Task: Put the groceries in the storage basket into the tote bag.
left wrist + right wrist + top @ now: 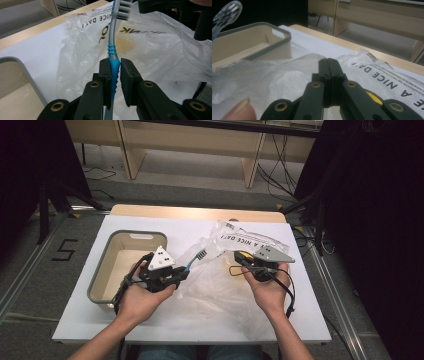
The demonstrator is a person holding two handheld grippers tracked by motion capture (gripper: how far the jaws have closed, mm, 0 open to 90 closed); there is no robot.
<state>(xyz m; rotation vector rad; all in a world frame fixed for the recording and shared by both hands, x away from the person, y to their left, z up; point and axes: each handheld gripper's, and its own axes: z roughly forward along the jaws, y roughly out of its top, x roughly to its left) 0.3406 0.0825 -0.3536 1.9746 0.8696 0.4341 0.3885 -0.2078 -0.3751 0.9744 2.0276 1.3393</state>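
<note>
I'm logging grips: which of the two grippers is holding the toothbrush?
The left gripper, clamped on the blue toothbrush handle. The right gripper has its jaws closed at the plastic bag.

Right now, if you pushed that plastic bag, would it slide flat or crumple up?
The bag would probably crumple: it looks thin, see-through and already wrinkled. It seems very light, so it may drift or bunch. Its glossy film likely slips on the table.

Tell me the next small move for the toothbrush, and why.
Probably carry the toothbrush left, over the bin, and let go there. The left tool grips its blue handle, clear of the plastic bag, which the shut right tool pinches. The bin sits beside the left hand.
</note>
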